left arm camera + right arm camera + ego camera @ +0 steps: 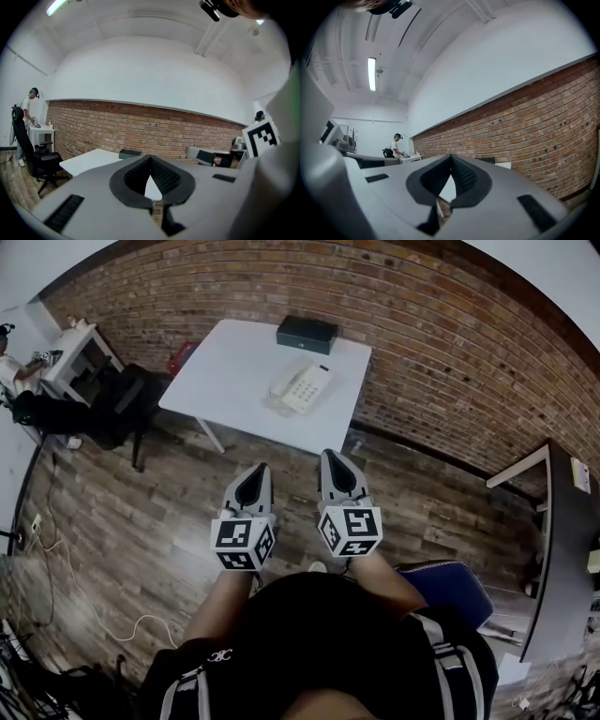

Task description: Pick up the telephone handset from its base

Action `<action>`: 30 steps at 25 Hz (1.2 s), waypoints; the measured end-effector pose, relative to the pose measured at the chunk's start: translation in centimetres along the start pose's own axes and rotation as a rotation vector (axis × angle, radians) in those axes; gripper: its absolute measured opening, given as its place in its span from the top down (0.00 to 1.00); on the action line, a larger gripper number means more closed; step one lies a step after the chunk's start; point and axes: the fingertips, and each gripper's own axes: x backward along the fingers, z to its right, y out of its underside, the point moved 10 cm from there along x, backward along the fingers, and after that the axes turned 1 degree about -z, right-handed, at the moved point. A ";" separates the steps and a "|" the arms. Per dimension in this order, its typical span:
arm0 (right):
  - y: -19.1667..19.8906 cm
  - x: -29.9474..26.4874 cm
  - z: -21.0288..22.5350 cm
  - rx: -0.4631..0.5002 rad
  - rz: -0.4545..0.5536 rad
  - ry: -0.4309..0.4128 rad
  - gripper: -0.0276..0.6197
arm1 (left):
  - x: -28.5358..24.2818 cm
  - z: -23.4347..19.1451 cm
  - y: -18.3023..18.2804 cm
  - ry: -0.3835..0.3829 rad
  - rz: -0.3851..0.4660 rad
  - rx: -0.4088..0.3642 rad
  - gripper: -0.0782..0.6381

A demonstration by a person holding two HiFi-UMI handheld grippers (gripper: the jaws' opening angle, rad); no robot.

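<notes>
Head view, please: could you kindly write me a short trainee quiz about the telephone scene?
1. True or false: the handset rests on the telephone base.
2. What else sits on the white table? A a dark box; B a mug; C a laptop.
3. Fill in: the left gripper and right gripper hold their fingers ____.
Key: 1 true; 2 A; 3 shut.
</notes>
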 end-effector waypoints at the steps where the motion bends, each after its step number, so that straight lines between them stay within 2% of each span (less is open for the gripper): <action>1: -0.1 -0.2 0.4 0.003 0.003 -0.005 0.96 | -0.4 0.2 -0.1 -0.001 0.002 -0.002 0.89; 14: -0.2 -1.4 4.5 -0.018 -0.001 -0.078 0.96 | -3.2 3.1 0.2 -0.052 0.018 0.000 0.89; 21: -0.3 -2.6 5.0 -0.028 0.003 -0.101 0.96 | -4.4 3.1 -0.1 -0.055 0.028 -0.016 0.89; 30: -0.4 -5.7 5.4 -0.028 0.009 -0.100 0.96 | -6.8 1.1 -0.8 -0.044 0.057 -0.023 0.89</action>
